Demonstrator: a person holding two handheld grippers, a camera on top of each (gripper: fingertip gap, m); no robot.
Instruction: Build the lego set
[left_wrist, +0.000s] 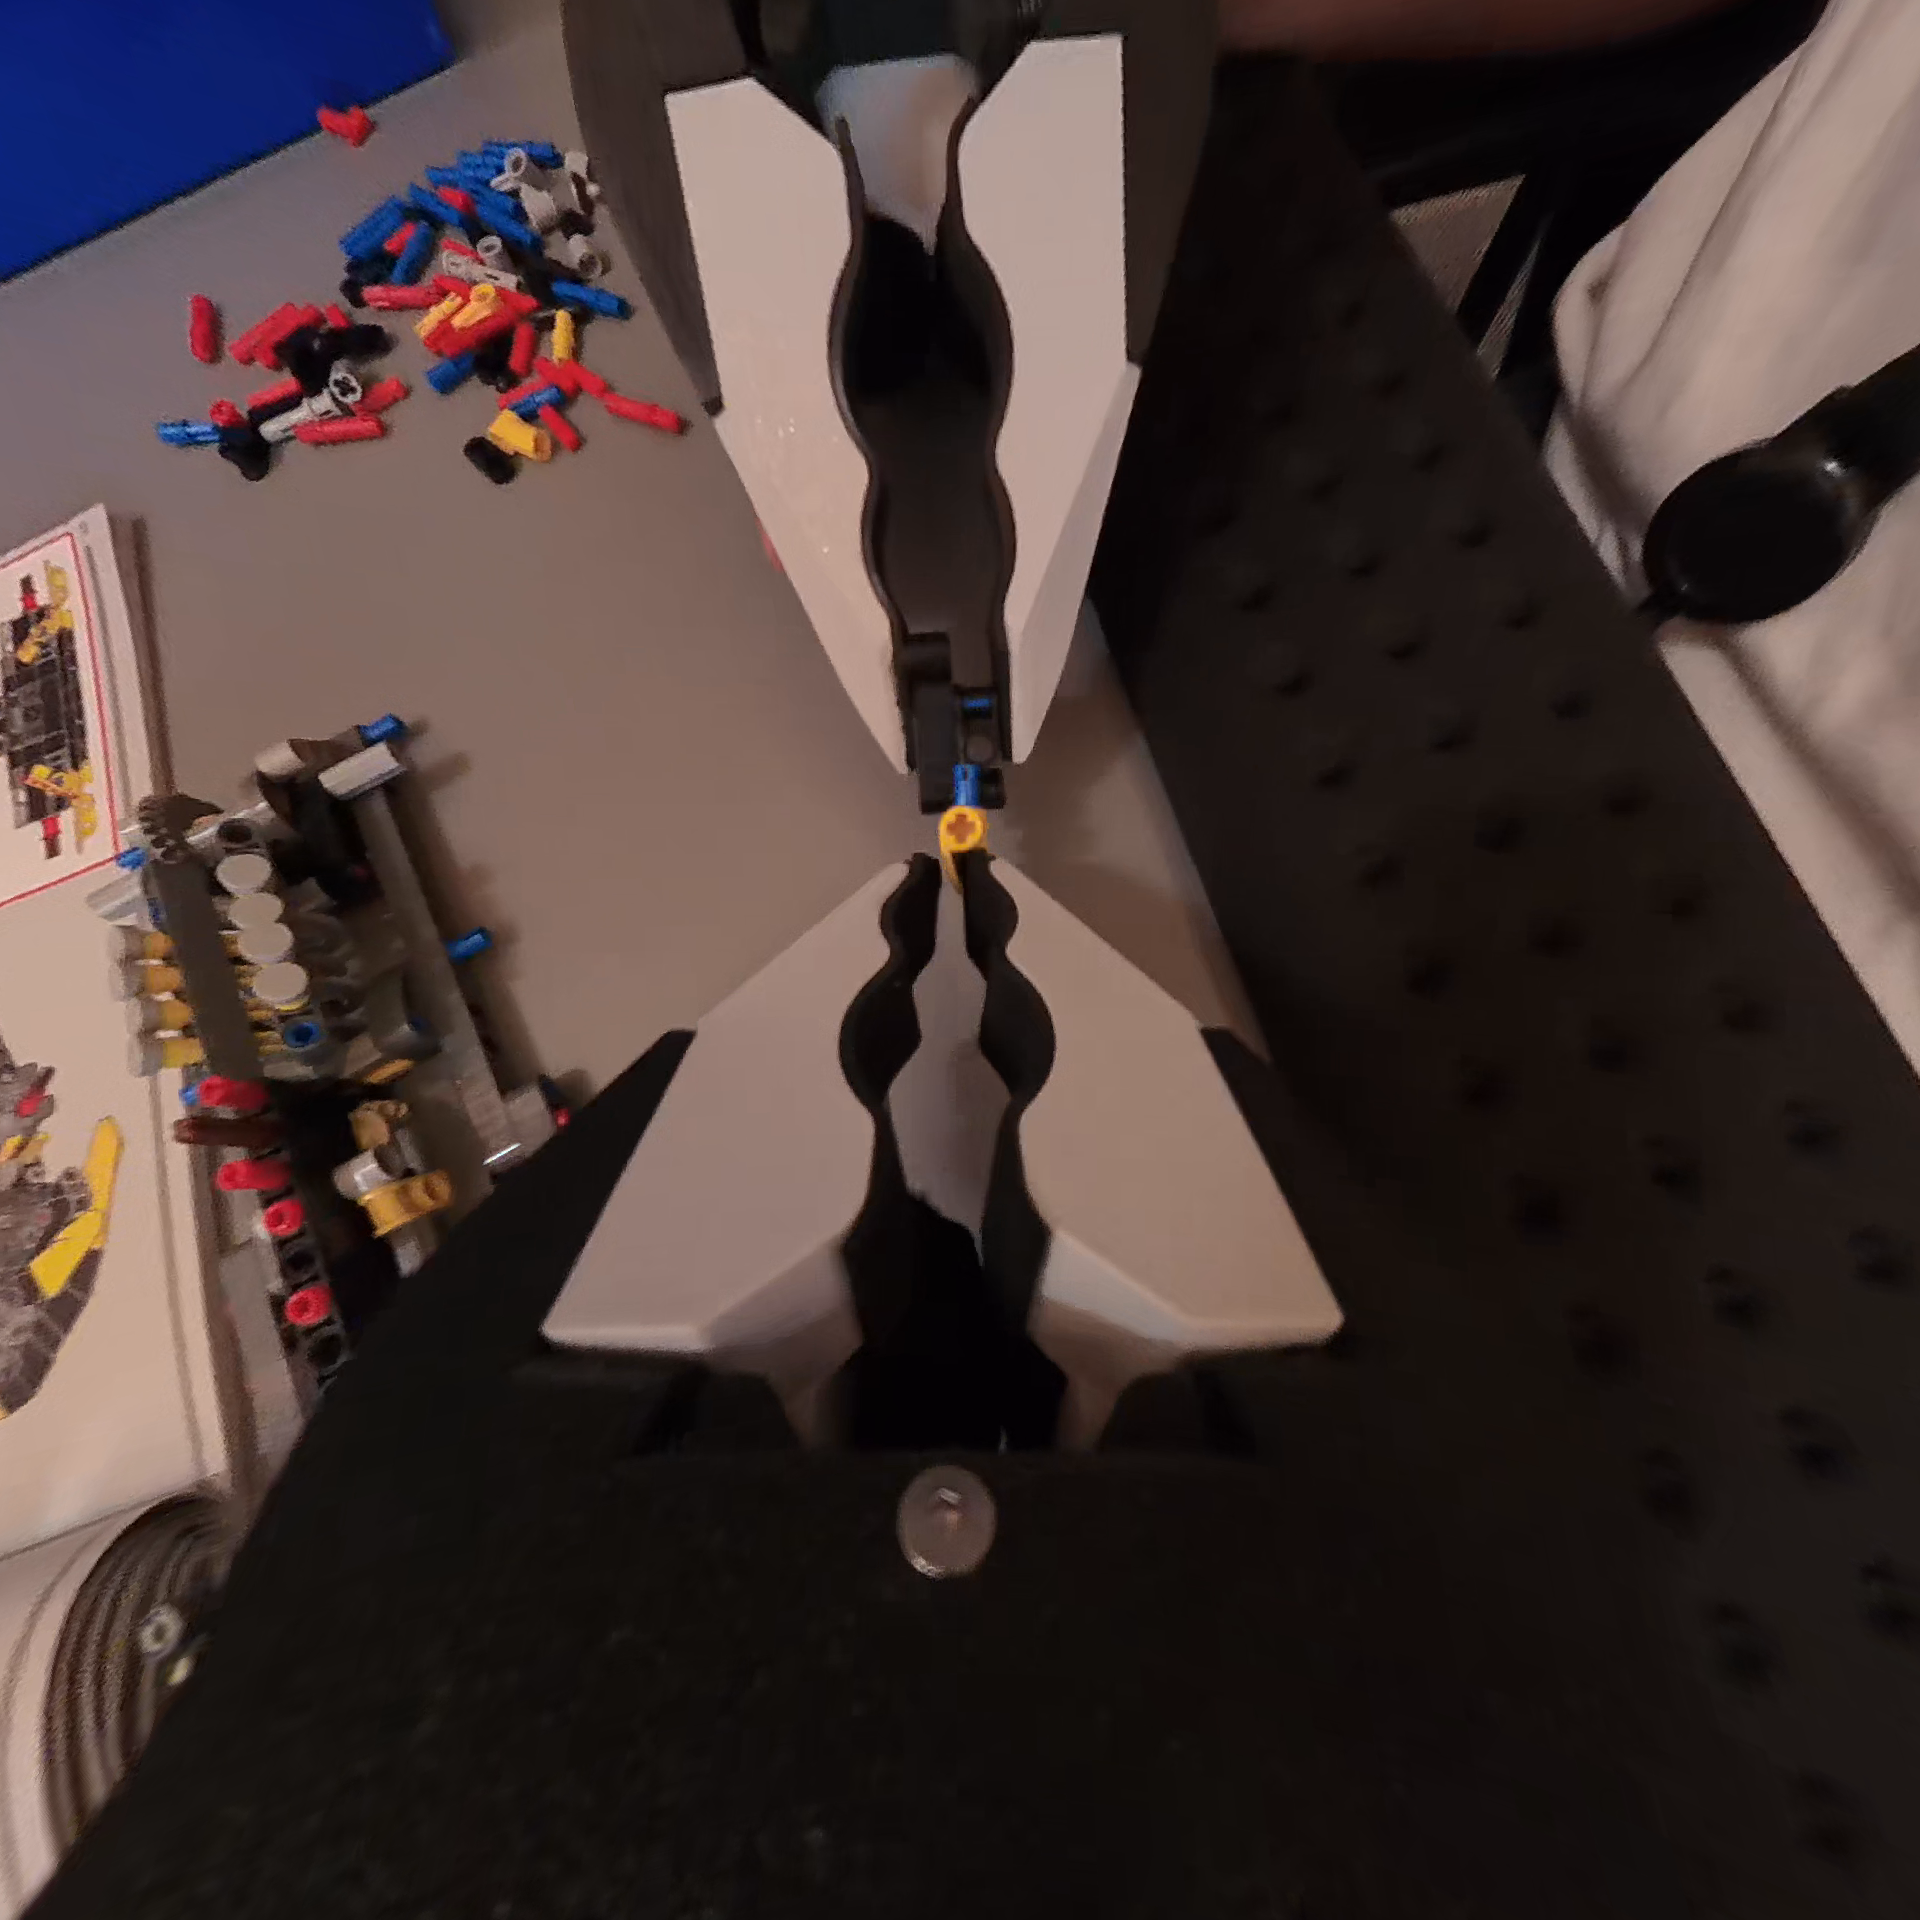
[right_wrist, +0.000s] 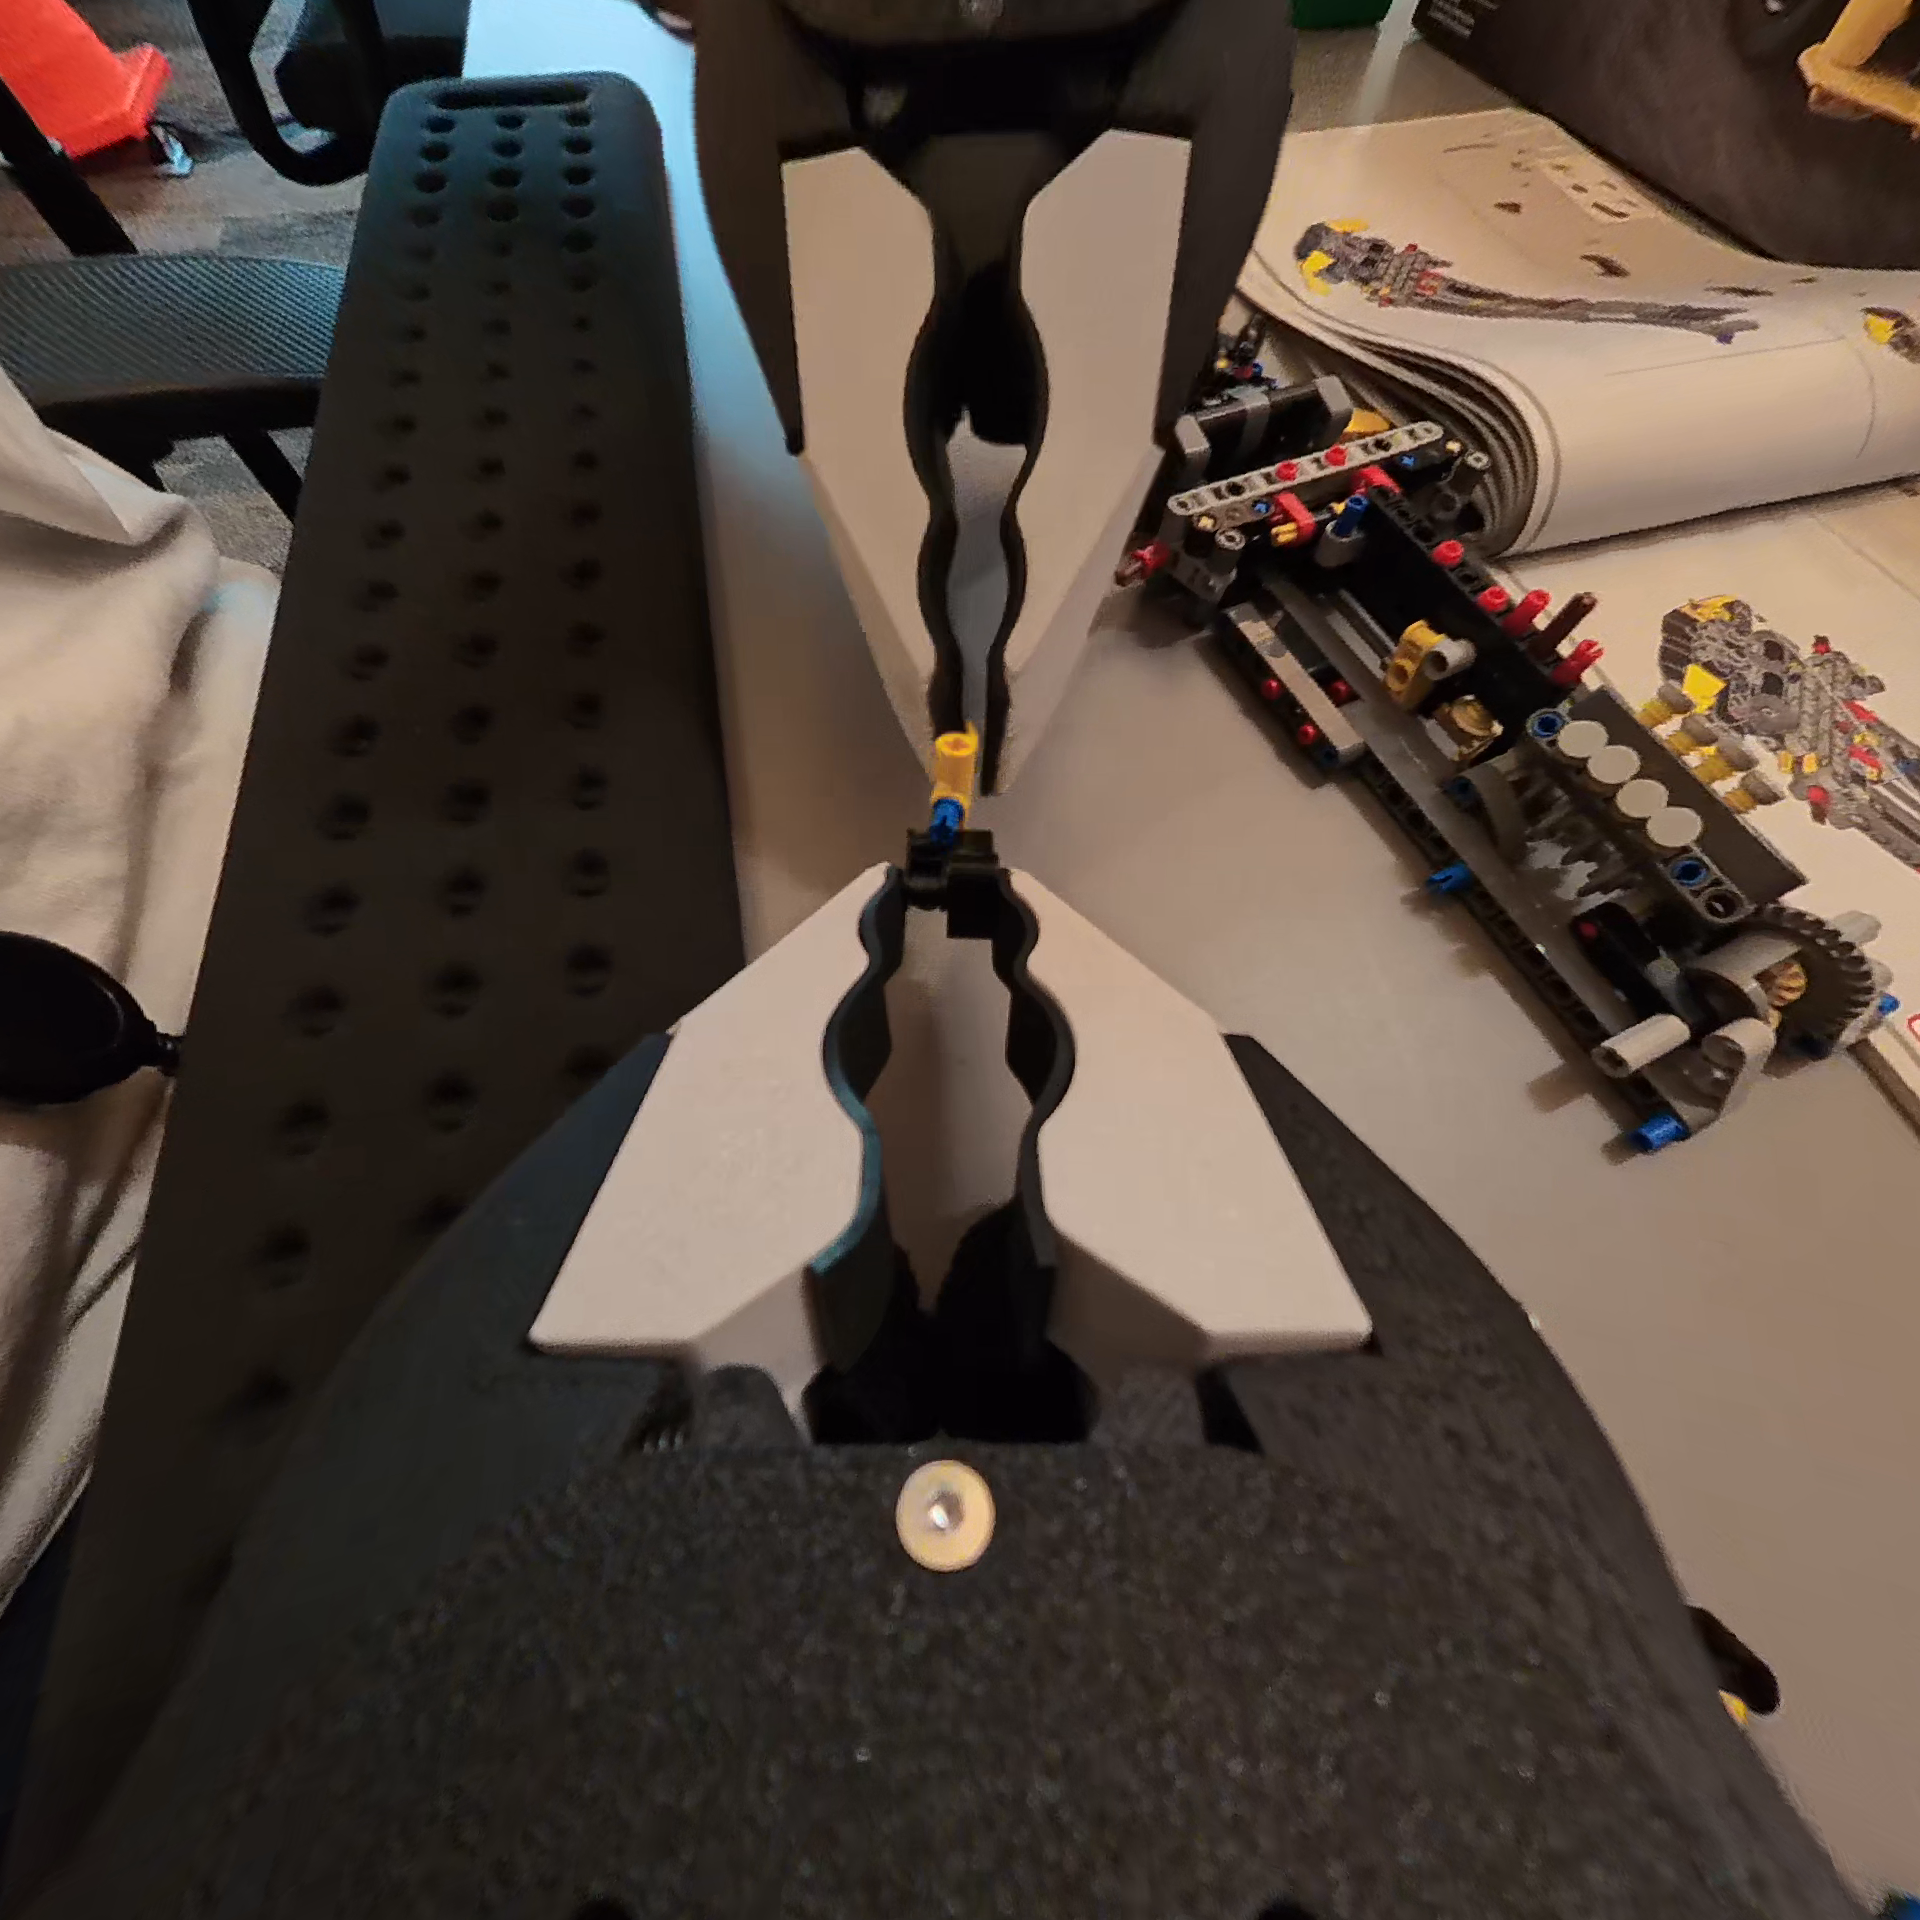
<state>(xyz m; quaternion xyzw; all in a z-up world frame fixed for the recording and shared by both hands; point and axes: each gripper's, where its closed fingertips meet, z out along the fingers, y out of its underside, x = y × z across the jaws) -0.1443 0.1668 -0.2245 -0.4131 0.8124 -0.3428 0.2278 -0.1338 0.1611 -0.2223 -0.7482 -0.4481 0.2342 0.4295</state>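
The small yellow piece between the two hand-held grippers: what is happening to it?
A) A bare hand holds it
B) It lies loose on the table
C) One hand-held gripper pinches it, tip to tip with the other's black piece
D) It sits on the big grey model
C: the left hand-held gripper pinches the yellow piece, meeting the blue pin on the black piece in the right hand-held gripper.

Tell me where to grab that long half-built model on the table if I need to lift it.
Grip the half-built model across its long straight side beams near the middle, coming from above with the fingers spanning its narrow width. The gear end and the sticking-out red pegs look like poor holds. Both tools are busy now.
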